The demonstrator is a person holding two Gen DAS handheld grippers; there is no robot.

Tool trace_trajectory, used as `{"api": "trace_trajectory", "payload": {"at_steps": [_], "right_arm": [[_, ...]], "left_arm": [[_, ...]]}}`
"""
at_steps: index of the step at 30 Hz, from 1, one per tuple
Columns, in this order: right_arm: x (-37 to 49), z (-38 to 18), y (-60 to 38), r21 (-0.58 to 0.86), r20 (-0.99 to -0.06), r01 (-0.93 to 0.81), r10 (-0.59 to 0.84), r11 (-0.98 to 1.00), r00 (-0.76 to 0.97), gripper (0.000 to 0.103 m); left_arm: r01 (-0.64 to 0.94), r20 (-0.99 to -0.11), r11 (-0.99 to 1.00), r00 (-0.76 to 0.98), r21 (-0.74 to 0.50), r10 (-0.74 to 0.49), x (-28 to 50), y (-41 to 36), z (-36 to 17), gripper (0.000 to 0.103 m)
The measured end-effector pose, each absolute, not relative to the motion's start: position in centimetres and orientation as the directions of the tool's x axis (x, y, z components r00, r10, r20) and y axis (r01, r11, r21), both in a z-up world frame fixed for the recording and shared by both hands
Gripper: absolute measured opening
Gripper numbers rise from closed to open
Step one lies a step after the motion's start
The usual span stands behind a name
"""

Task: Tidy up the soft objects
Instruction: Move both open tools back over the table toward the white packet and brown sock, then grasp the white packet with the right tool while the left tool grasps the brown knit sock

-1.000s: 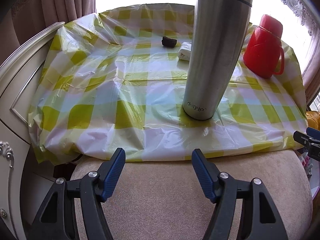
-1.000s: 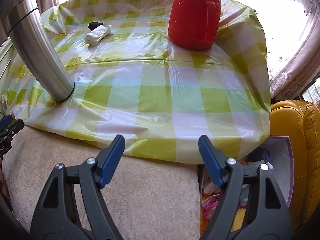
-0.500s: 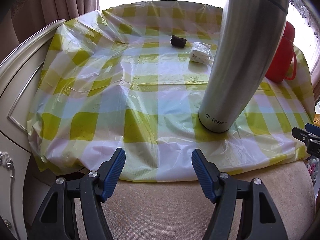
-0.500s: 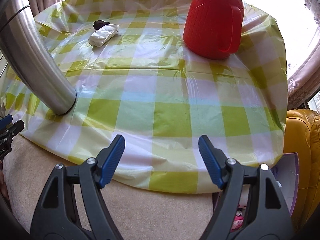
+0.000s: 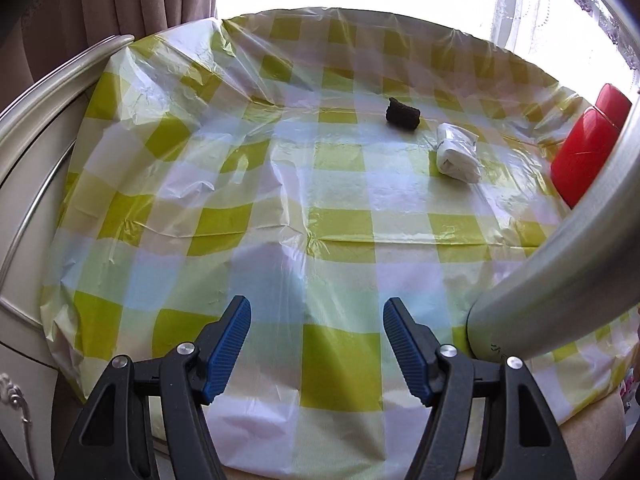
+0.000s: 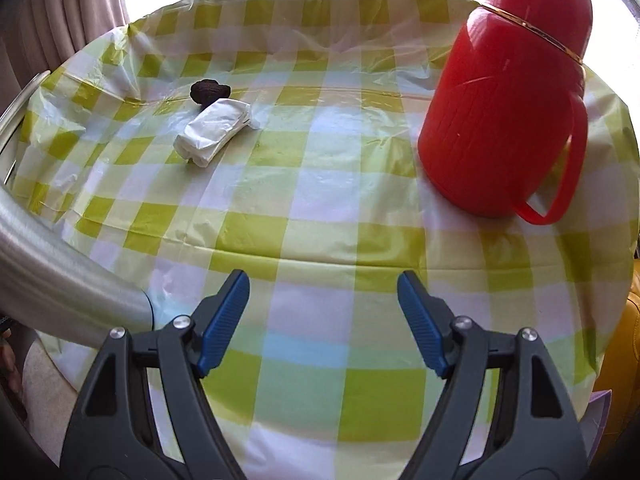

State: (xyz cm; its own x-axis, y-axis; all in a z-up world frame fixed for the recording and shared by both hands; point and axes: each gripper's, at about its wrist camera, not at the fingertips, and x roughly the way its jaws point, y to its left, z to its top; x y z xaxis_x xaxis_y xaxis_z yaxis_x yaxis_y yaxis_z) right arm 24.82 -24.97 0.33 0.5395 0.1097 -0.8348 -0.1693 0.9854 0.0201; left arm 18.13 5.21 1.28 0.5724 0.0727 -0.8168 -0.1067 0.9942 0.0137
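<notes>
- Left wrist view: the left gripper (image 5: 316,340) holds nothing, its blue-padded jaws spread wide above the near part of the table.
- Far ahead of the jaws and a little to their right lie the two soft things: a small dark brown lumpy wad (image 5: 402,113), and just to the right of it and nearer, a white folded plastic-wrapped packet (image 5: 457,153). They lie near each other; whether they touch cannot be told here.
- Right of the jaws, close in, a tall brushed-steel flask (image 5: 560,264) stands on the cloth; beyond it a red plastic jug (image 5: 584,156) is partly hidden.
- The surface is a crinkled yellow-green checked plastic tablecloth (image 5: 224,216) draped over a round table, so a soft item probably needs a pinch from above rather than a slide. To the left of the jaws are a cream moulded furniture edge (image 5: 44,100) and brown curtains (image 5: 132,0); a bright window lies ahead.
- Right wrist view: the right gripper (image 6: 323,316) is likewise empty, jaws wide apart.
- The white packet (image 6: 214,133) lies ahead and left of these jaws, the dark wad (image 6: 210,91) just behind it, seemingly touching.
- The red jug with handle (image 6: 504,108) stands ahead and right; the steel flask (image 6: 60,280) is close on the left.
- Both hard vessels look set apart from the soft pair, leaving open cloth for a reach. I judge the task barely begun.
</notes>
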Motion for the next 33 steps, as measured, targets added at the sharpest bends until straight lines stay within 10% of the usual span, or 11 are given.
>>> {"api": "trace_trajectory", "payload": {"at_steps": [18,29,33], "right_arm": [[41.5,-3.8,-15.8,0.372,-0.829,-0.171,0.41,0.912,0.382,0.088],[43.1,-3.7,-12.4,0.294,-0.837,-0.237,0.369,0.926,0.404,0.089],[42.6,-3.7,-12.0,0.195,-0.843,-0.254,0.294,0.947,0.45,0.073]], "left_arm": [[0.076,-0.736,0.99,0.663,-0.118,-0.139,38.3,4.3,3.3,0.069],[0.203,-0.781,0.943,0.527,-0.265,-0.333,47.6,0.7,-0.4,0.067],[0.246,-0.806,0.937,0.484,-0.249,-0.341,48.6,-1.1,-1.8,0.055]]}}
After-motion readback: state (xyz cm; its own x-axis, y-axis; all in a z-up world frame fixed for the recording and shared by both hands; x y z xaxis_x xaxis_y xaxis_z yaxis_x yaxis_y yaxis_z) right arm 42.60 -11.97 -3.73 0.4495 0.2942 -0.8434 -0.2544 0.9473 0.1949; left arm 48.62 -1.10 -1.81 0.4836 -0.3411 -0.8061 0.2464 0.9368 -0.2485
